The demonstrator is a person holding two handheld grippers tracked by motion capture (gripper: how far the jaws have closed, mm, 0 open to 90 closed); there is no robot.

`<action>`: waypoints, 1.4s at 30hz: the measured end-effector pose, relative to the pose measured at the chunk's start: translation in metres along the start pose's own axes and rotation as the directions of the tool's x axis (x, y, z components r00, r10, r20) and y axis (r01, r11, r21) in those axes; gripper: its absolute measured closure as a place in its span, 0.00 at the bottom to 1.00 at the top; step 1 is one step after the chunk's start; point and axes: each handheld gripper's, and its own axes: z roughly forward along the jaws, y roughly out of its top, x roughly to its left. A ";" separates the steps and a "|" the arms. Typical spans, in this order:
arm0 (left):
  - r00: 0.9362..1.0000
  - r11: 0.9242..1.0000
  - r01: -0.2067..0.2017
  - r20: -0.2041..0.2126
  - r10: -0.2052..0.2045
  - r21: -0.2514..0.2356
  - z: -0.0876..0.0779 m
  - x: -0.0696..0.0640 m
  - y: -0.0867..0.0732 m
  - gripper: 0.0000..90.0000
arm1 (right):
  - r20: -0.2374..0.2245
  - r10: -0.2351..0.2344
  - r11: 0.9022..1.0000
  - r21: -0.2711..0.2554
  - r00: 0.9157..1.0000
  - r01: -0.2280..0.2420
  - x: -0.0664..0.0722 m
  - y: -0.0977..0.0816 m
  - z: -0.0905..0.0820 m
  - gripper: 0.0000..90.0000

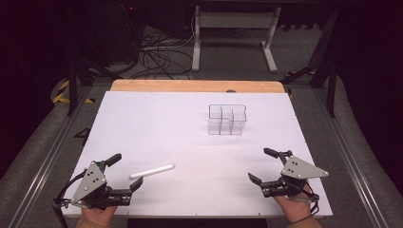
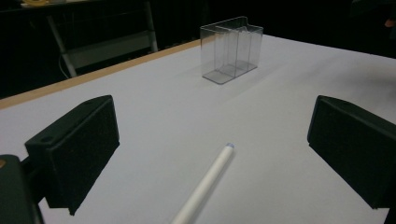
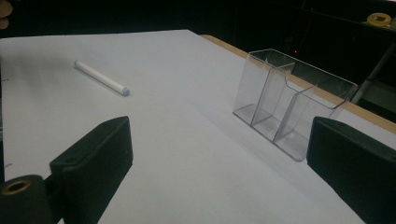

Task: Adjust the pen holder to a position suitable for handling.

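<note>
A white pen-like stick (image 1: 152, 171) lies flat on the white table at the front left. My left gripper (image 1: 125, 172) rests near the table's front left corner, open, with the stick's near end just off its jaws. In the left gripper view the stick (image 2: 205, 184) runs out between the two black jaws without touching them. A clear plastic holder (image 1: 227, 119) with compartments stands upright past the table's middle, to the right. My right gripper (image 1: 262, 165) sits at the front right, open and empty. The right gripper view has the holder (image 3: 292, 100) ahead and the stick (image 3: 101, 78) far left.
The white table (image 1: 157, 128) has a wooden strip (image 1: 197, 86) along its far edge. Beyond it stand a white desk frame (image 1: 234, 35) and tangled cables (image 1: 154, 57) on the floor. Metal rails (image 1: 45, 156) run along both sides.
</note>
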 end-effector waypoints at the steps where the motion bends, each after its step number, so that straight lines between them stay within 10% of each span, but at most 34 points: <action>1: 1.000 1.000 -0.001 0.008 0.001 -0.007 0.000 0.000 0.000 0.03 | -0.004 0.002 1.000 0.009 1.000 -0.002 0.000 0.002 0.001 0.09; 31: 1.000 1.000 0.002 0.013 -0.002 -0.005 0.001 0.000 -0.001 0.03 | -0.047 -0.033 0.996 0.078 0.998 0.037 -0.024 0.048 0.030 0.11; 42: 1.000 1.000 0.003 0.008 -0.003 -0.002 0.000 -0.001 -0.001 0.03 | -0.151 -0.046 0.984 0.163 0.987 0.071 -0.033 0.072 0.044 0.23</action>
